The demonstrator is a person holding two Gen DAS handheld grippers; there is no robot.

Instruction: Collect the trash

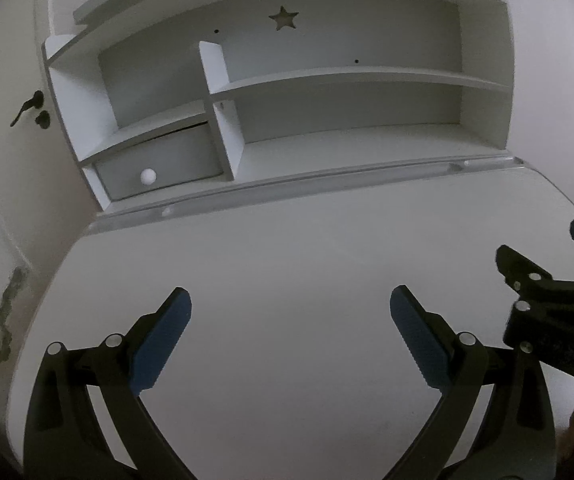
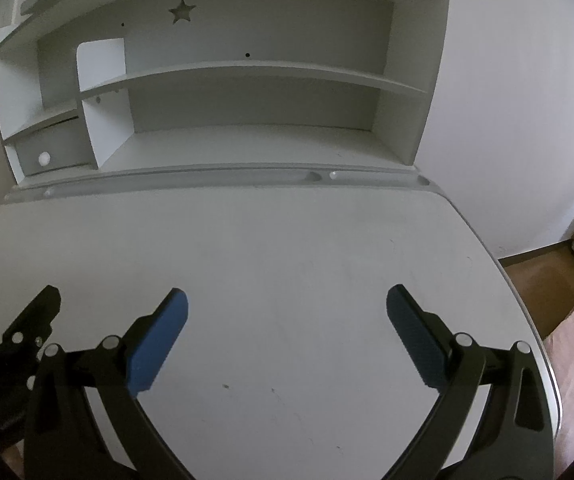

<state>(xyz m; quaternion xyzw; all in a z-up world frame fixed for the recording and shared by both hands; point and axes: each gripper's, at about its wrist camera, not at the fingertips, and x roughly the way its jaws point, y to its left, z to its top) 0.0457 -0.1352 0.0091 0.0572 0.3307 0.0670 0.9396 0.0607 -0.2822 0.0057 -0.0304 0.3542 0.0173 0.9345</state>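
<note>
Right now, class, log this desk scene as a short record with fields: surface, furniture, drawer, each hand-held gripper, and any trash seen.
surface: white desk, bare in both views
furniture: white shelf unit with star cutout, shelves bare
drawer: small drawer, white knob
left hand-held gripper: open, holding nothing
right hand-held gripper: open, holding nothing
trash: none visible
</note>
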